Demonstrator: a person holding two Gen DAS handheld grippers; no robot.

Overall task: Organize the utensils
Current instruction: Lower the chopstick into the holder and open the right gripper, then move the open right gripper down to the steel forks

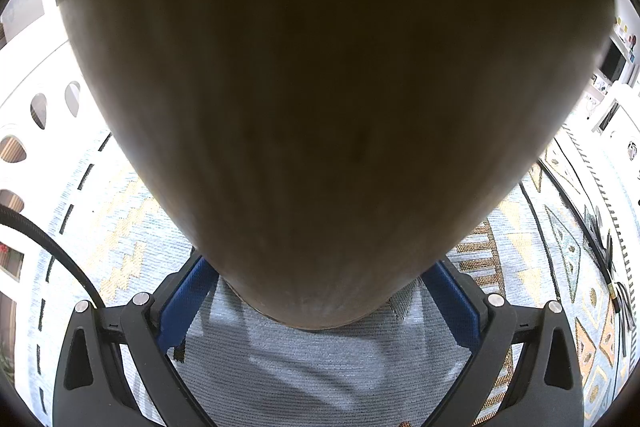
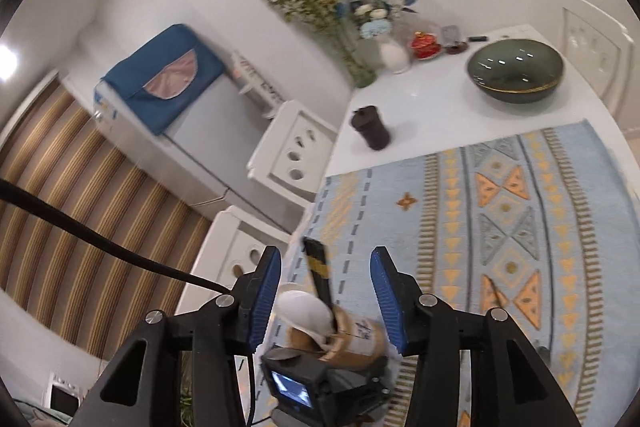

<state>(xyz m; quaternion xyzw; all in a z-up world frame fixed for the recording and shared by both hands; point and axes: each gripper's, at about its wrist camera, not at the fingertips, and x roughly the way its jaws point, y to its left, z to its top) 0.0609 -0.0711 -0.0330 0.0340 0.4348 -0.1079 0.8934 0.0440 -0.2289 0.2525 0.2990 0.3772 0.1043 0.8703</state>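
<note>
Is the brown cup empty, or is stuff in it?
Not empty. The brown cup holds a white spoon and a black handle sticking out.

The white surface (image 2: pixel 432 99) carries a pale blue patterned cloth (image 2: pixel 500 227) over its near part. On the bare white part stand a dark green bowl (image 2: pixel 516 69), a small dark cup (image 2: pixel 372 127) tilted over, a glass vase of flowers (image 2: pixel 356 63) and a red pot (image 2: pixel 424 45). A tan utensil holder (image 2: pixel 352 343) stands on the cloth near its left edge.
</note>
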